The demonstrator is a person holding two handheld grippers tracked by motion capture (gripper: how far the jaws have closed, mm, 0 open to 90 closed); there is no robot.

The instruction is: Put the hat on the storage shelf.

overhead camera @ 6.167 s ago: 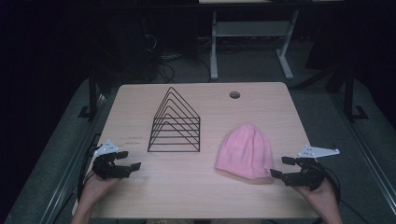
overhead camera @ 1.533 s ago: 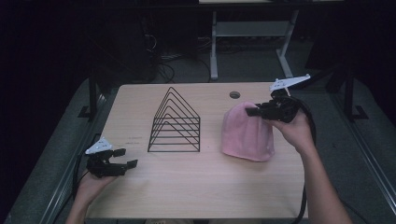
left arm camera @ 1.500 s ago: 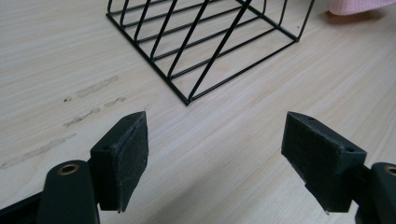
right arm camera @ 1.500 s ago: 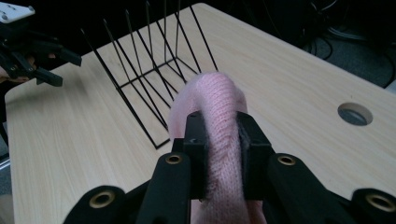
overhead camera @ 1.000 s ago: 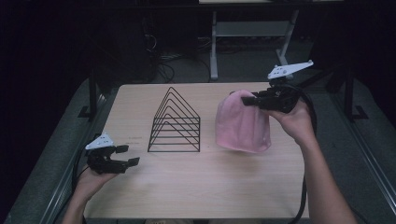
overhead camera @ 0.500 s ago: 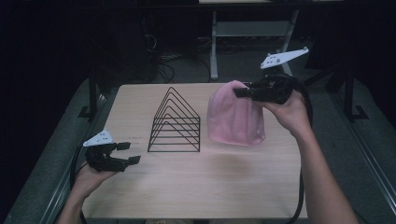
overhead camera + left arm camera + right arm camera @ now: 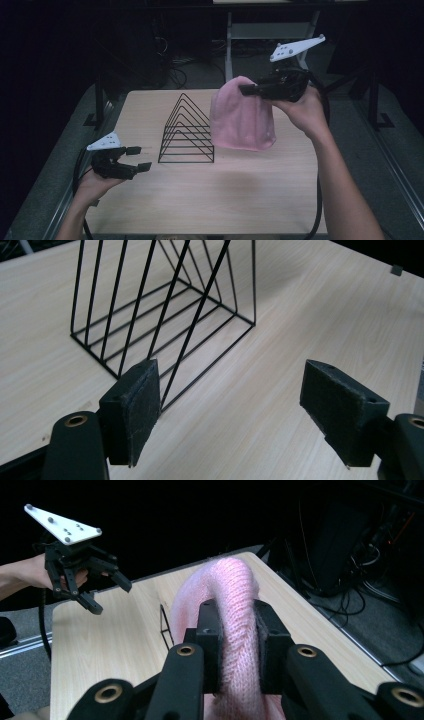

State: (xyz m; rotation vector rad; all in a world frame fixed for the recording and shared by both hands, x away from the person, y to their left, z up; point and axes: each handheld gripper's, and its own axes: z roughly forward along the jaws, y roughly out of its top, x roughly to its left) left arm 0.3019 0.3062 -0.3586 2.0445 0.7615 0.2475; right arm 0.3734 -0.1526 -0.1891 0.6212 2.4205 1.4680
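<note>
- right gripper (image 7: 250,90) — jaws clamped on the pink hat (image 7: 241,117), which hangs off the tabletop (image 7: 210,200) just beside the wire rack (image 7: 186,131)
- left gripper (image 7: 138,158) — jaws wide, nothing between them, near the rack's front corner

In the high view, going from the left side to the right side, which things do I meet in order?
Left gripper, jaws open → black wire triangular rack → pink knitted hat, hanging above the wooden table → right gripper, shut on the hat.
</note>
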